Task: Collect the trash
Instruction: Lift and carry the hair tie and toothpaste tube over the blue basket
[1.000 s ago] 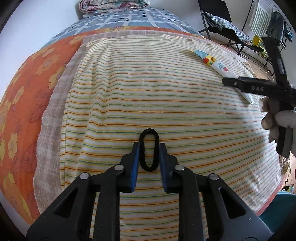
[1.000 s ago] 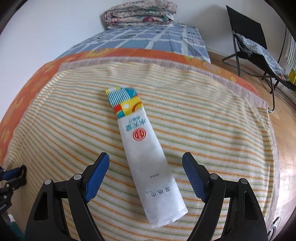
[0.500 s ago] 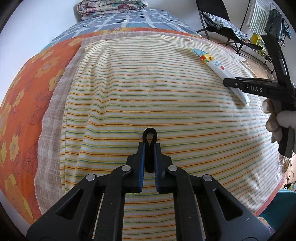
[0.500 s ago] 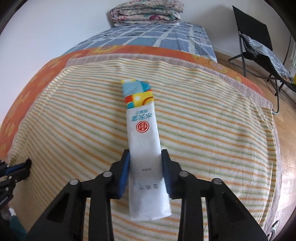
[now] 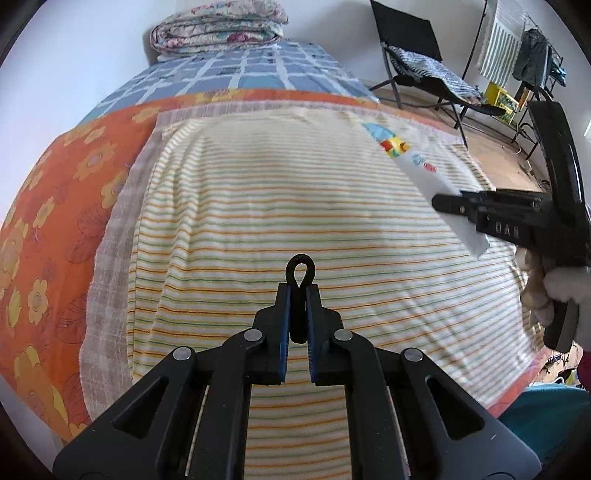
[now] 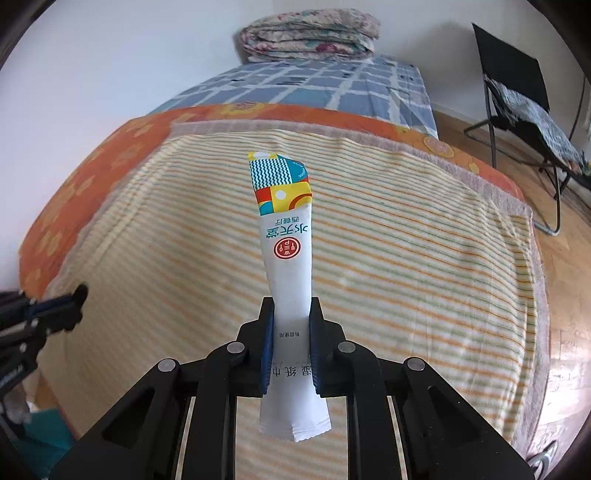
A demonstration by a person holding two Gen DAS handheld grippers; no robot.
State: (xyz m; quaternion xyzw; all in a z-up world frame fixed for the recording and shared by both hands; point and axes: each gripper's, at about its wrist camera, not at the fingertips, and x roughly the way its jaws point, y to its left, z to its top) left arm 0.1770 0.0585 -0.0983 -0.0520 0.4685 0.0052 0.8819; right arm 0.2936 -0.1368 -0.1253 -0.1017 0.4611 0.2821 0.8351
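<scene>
Since a second ago: both pairs of jaws closed in from wide open, each now clamped on its piece of trash. Left gripper pinched tight on a black hair tie, squeezed from an open oval into a narrow loop whose rounded end pokes out past the blue pads, long axis straight ahead along the fingers. Right gripper clamped on a white wet-wipe packet, previously flat on the cloth, now lifted clear of it. Packet held near its lower third, long axis running forward and up, colourful patterned end farthest from the camera and curling slightly, crimped white end hanging below the pads. From the left wrist view, same packet angled above the cloth, right gripper seen side-on.

Underneath: a striped towel blanket spread over an orange floral sheet on a bed, blue checked cover farther back with a folded quilt against the white wall. Black folding chair on wooden floor to the right.
</scene>
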